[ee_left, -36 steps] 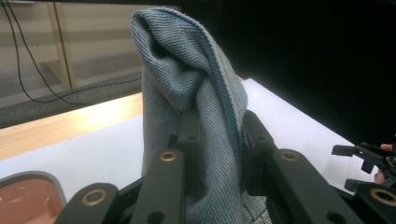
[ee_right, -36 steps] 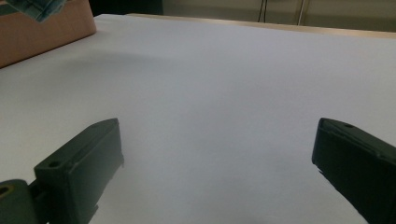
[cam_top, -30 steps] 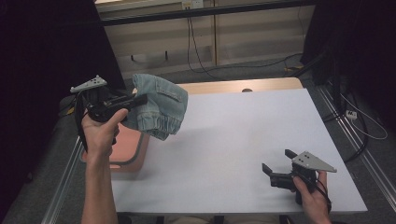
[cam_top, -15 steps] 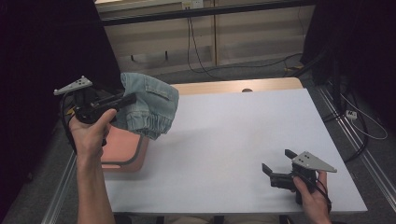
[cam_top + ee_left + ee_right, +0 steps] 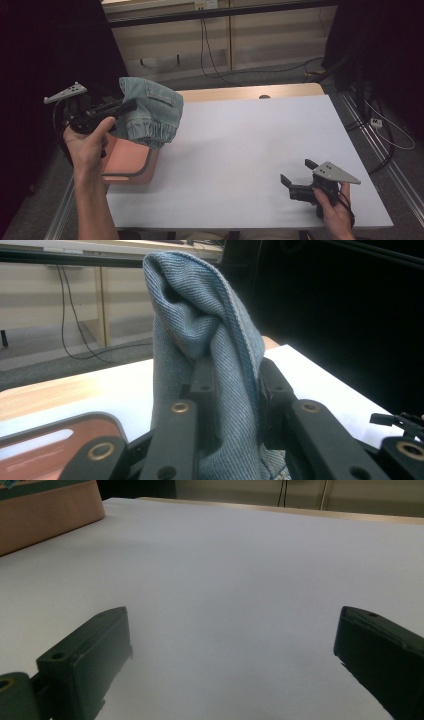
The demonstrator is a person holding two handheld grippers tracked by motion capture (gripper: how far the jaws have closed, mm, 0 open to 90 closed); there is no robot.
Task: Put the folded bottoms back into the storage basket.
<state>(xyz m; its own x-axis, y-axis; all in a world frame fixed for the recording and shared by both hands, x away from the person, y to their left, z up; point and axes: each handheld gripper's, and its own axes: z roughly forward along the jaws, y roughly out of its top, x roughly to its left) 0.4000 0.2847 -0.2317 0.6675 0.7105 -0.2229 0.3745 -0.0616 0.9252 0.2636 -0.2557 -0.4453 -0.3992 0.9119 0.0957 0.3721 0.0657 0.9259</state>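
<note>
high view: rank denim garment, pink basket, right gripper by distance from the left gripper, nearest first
1. denim garment: clamped in the left gripper jaws, held up at the table's left edge.
2. pink basket: just below the left gripper, at the left edge.
3. right gripper: across the table, near right corner, jaws open.

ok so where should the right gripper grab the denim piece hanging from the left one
Probably the gathered elastic hem at the bottom of the denim piece, coming in from the table side. That edge hangs free below the left gripper, which is shut on the upper folds, and its thick ruffle gives the open right gripper a firm ridge to pinch.
</note>
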